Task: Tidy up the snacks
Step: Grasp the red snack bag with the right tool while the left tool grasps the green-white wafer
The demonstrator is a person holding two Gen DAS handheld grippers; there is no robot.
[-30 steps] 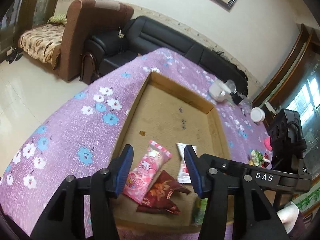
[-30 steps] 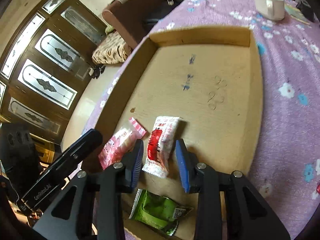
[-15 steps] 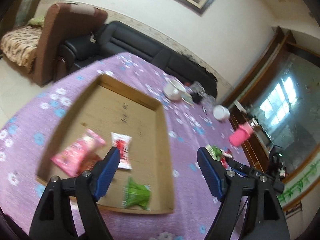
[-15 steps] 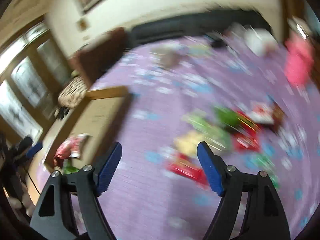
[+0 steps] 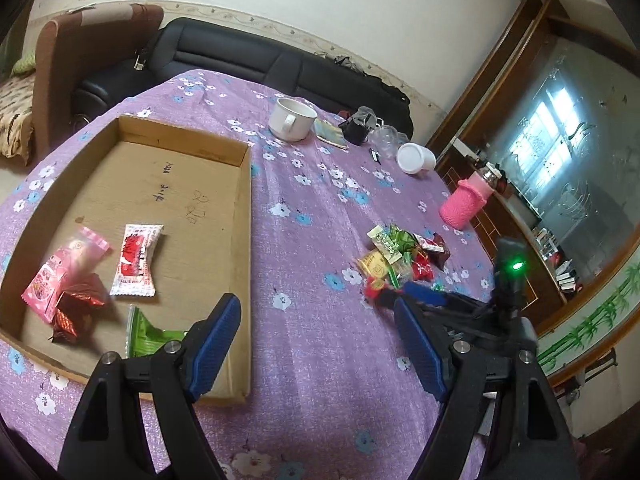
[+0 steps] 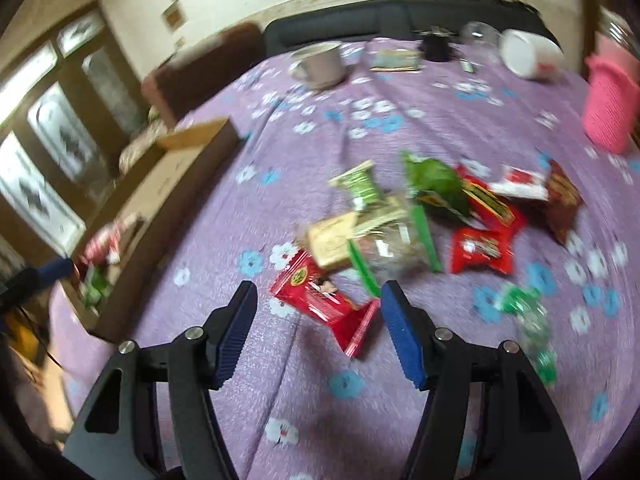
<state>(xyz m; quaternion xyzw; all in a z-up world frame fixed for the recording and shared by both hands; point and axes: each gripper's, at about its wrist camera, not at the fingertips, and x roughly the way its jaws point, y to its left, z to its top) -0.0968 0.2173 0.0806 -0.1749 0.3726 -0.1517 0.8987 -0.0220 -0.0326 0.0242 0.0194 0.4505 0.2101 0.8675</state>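
Both off the cardboard tray (image 5: 244, 200) | left hand-held gripper (image 5: 316, 344) apart, empty | right hand-held gripper (image 6: 316, 332) just narrowing, unclamped, over red packet (image 6: 324, 300), lower centre | next pick looks imminent

Red snack packet (image 6: 326, 304) between parted jaws

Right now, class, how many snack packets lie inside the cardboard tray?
4 in the cardboard tray: pink packet and dark red packet at its left, white-and-red packet mid-floor, green packet nearest, partly hidden.
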